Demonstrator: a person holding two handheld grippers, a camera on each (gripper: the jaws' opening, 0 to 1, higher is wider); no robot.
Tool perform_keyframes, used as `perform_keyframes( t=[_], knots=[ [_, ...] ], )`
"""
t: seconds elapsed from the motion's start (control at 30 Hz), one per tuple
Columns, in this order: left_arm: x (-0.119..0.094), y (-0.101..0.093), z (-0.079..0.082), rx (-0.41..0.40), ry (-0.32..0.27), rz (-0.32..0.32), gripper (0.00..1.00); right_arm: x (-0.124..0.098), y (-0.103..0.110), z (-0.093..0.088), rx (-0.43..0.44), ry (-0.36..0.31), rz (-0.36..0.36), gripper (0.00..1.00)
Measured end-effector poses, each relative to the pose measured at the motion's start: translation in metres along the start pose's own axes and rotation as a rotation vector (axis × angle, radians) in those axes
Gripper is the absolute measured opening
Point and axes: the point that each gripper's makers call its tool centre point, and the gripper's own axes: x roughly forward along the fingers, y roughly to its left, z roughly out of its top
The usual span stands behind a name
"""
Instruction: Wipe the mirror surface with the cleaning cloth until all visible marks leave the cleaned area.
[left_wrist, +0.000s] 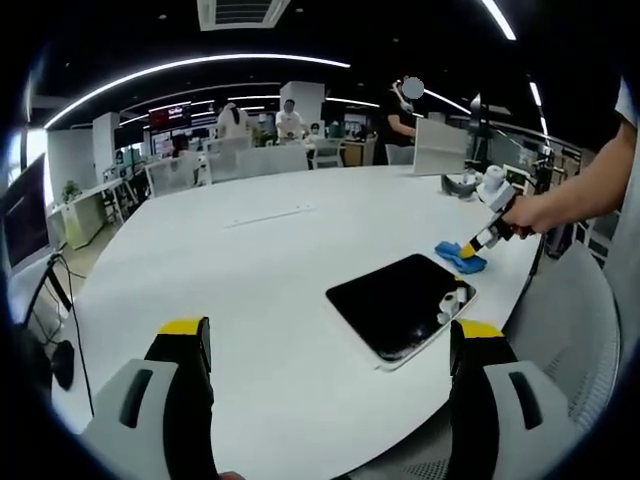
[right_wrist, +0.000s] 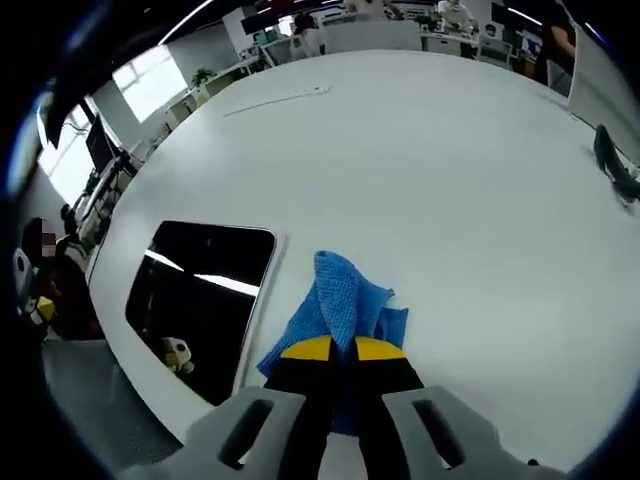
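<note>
Right gripper view: the right gripper (right_wrist: 336, 348) is clamped down on the blue cleaning cloth (right_wrist: 338, 305), yellow-tipped jaws pressed together over the fabric, the cloth bunched and rising toward twelve o'clock from the jaws. It lies on the white table (right_wrist: 440, 170), just beside the mirror (right_wrist: 200, 300), which sits at nine o'clock of the cloth. The mirror is a dark rounded rectangle with a pale rim, ceiling lights streaking across the glass; here its long axis runs from about one o'clock down to seven. A dark object (right_wrist: 612, 160) rests far off at three o'clock near the table edge.

Left gripper view gives the wider picture: the left gripper (left_wrist: 330, 345) hangs with jaws spread wide, nothing between them, above the table's near edge. The mirror (left_wrist: 400, 300) lies ahead toward one o'clock, long axis slanting from seven up to one. Beyond its far corner, at two o'clock, the cloth (left_wrist: 460, 255) shows as a small blue patch under the right gripper (left_wrist: 478, 243), a person's hand (left_wrist: 535, 212) gripping it. People (left_wrist: 290, 120) and desks stand in the office behind.
</note>
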Motion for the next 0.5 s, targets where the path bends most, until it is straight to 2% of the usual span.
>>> perform_keyframes(
  t=[0.13, 0.27, 0.33, 0.4, 0.5],
  knots=[
    [0.0, -0.002, 0.002, 0.002, -0.005, -0.001, 0.99, -0.002, 0.001, 0.002, 0.005, -0.005, 0.003, 0.02],
    [-0.001, 0.001, 0.003, -0.005, -0.013, 0.006, 0.99, -0.014, 0.002, 0.013, -0.002, -0.074, 0.025, 0.13],
    [-0.001, 0.004, 0.003, -0.024, -0.017, 0.011, 0.99, -0.022, 0.0, 0.019, 0.001, -0.114, 0.037, 0.24],
    [-0.001, 0.007, 0.004, -0.04, -0.022, 0.016, 0.99, -0.029, -0.002, 0.021, 0.0, -0.149, 0.057, 0.39],
    [-0.001, 0.008, 0.006, -0.044, -0.03, 0.023, 0.99, -0.039, -0.008, 0.027, -0.07, -0.223, 0.053, 0.56]
  ],
)
